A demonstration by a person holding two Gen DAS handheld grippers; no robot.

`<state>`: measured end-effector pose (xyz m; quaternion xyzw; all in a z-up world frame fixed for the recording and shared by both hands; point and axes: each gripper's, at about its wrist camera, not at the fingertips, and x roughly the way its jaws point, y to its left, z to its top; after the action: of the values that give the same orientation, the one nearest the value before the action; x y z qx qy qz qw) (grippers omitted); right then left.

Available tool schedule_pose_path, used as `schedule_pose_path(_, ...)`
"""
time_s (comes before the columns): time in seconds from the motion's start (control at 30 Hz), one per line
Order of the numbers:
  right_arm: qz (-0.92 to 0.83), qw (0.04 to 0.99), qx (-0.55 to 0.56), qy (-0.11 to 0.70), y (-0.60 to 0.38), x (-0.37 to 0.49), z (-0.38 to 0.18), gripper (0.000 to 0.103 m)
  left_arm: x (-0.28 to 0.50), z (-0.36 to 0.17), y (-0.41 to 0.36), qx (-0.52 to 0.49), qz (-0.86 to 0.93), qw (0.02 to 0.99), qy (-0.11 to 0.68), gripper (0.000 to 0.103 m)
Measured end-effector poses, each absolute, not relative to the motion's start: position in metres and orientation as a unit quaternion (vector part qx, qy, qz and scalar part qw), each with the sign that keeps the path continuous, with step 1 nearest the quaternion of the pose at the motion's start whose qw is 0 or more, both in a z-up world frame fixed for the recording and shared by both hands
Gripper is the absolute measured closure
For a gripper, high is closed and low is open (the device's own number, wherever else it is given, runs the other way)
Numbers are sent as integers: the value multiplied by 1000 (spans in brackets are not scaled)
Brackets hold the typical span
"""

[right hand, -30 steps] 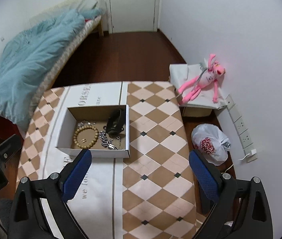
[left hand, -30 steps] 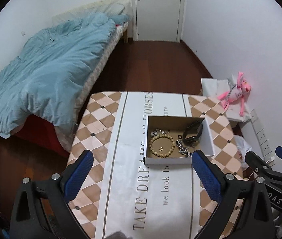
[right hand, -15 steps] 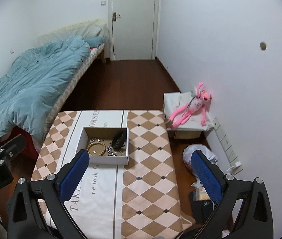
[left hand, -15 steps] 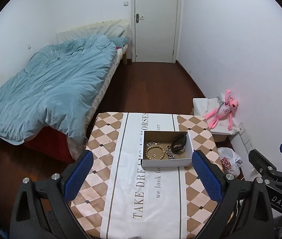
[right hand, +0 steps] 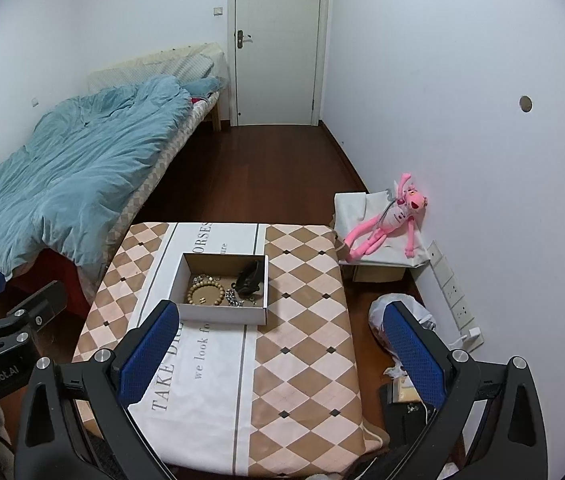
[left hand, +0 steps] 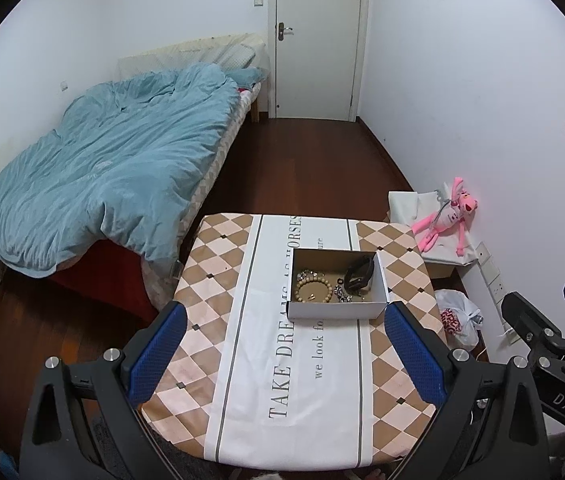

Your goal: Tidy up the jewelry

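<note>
A shallow cardboard box (left hand: 336, 309) (right hand: 222, 314) sits on the table with the patterned cloth (left hand: 250, 360) (right hand: 306, 344). Inside lie a wooden bead bracelet (left hand: 313, 290) (right hand: 205, 294), a black watch (left hand: 359, 274) (right hand: 249, 278) and silver chain jewelry (left hand: 341, 293) (right hand: 235, 298). My left gripper (left hand: 282, 344) is open and empty, high above the table's near side, well back from the box. My right gripper (right hand: 282, 344) is open and empty, also high and back, to the right of the box.
A bed with a blue duvet (left hand: 102, 176) stands left of the table. A pink plush toy (right hand: 386, 220) lies on a covered box by the right wall. A plastic bag (left hand: 458, 318) sits on the floor. A closed door (left hand: 318, 40) is at the far end.
Both grippers have pulled up and back from the table, so the box looks smaller and more of the room shows. Both stay open and empty.
</note>
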<state>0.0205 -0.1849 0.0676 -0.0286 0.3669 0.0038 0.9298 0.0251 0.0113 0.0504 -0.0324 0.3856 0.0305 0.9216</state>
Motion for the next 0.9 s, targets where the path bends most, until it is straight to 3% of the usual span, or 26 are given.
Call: schedule_pose_path(0.9,-7,904,-40,426,-177,116,43,0,102,31,7,-27,28,888,459,2)
